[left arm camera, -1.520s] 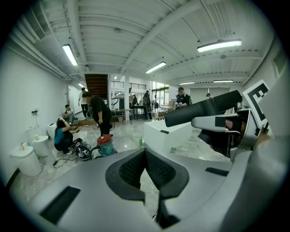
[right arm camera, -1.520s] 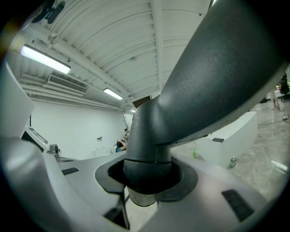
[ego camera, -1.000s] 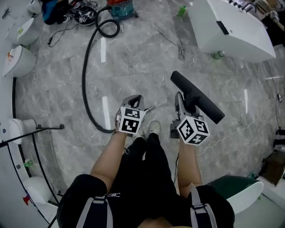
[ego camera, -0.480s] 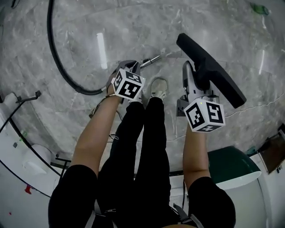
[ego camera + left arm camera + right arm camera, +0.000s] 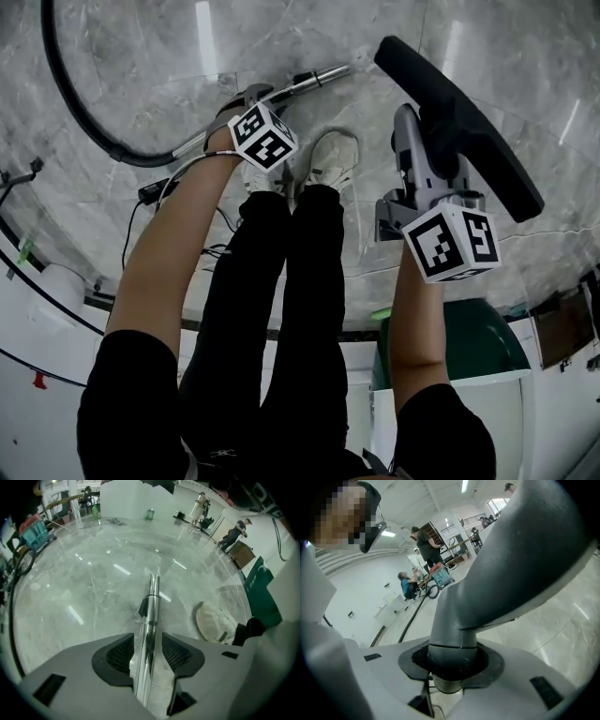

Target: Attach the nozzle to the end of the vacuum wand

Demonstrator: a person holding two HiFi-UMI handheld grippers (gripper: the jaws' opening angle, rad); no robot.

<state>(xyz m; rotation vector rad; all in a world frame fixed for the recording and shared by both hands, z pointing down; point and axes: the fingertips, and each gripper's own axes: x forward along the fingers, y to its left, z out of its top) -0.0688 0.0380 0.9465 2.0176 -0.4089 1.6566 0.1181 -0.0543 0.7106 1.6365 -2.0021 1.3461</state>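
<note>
A silver vacuum wand (image 5: 314, 79) on a black hose (image 5: 75, 122) reaches low over the grey floor. My left gripper (image 5: 251, 94) points steeply down over it. In the left gripper view the wand (image 5: 151, 602) runs between the pads of the left gripper (image 5: 147, 653); its jaws are opening and a gap shows beside the tube. The long black floor nozzle (image 5: 469, 122) hangs at the right, above the floor. My right gripper (image 5: 417, 127) is shut on its round neck. In the right gripper view the nozzle (image 5: 525, 550) fills the frame above the right gripper (image 5: 450, 660).
The person's white shoe (image 5: 333, 159) stands between the two grippers, close to the wand. A thin cable (image 5: 169, 183) lies by the left arm. A green bin (image 5: 478, 347) sits behind the right arm. White fixtures line the left wall. People stand far off (image 5: 234, 529).
Both grippers have come far down toward the floor as the person bent over. The wand and hose have gone down with the left gripper; the nozzle stays in the right gripper.
</note>
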